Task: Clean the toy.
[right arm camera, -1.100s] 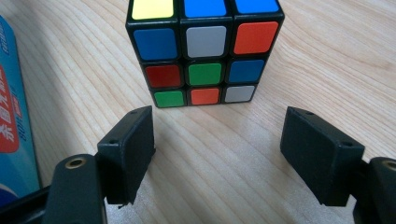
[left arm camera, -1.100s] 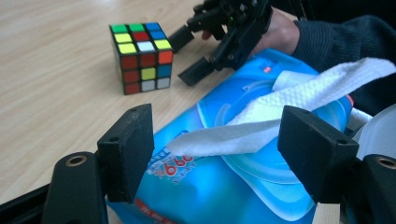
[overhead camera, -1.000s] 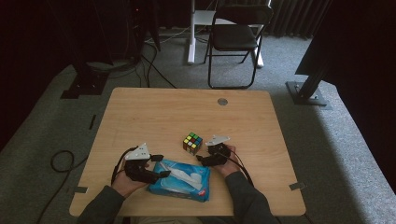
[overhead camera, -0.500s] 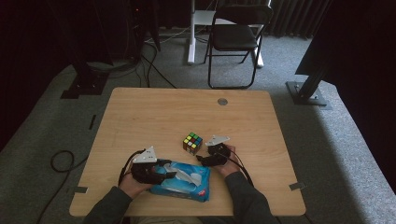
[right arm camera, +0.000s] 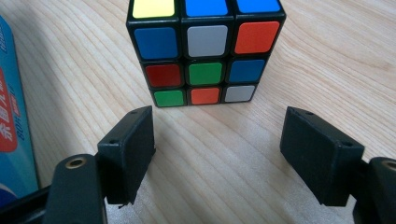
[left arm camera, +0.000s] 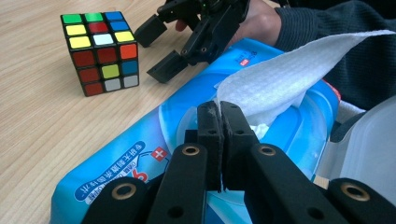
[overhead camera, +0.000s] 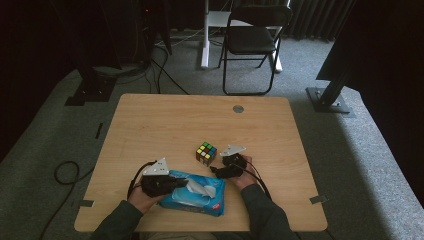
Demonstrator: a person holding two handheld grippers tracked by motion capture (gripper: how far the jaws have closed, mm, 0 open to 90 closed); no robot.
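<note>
A blue pack of wet wipes [overhead camera: 212, 199] lies at the table's near edge, lid [left arm camera: 369, 140] flipped open. A white wipe [left arm camera: 289, 79] sticks up out of its opening. My left gripper [left arm camera: 219, 112] has just been closing, and its jaws now pinch the lower edge of that wipe. From above, the left gripper [overhead camera: 182, 184] lies over the pack's left end. A scrambled puzzle cube [right arm camera: 205, 51] stands just beyond my right gripper [right arm camera: 219, 135], whose open jaws hold nothing. The right gripper [overhead camera: 216, 172] rests on the table between cube [overhead camera: 206, 153] and pack.
The wooden table [overhead camera: 165, 125] has a round grey cap [overhead camera: 238, 108] near its far edge. A folding chair [overhead camera: 252, 40] and stand bases are on the carpet beyond. The pack's edge [right arm camera: 11, 116] lies left of my right gripper.
The left gripper has shifted slightly right over the pack and its jaws have shut on the protruding wipe. The right gripper and the cube have not moved.
</note>
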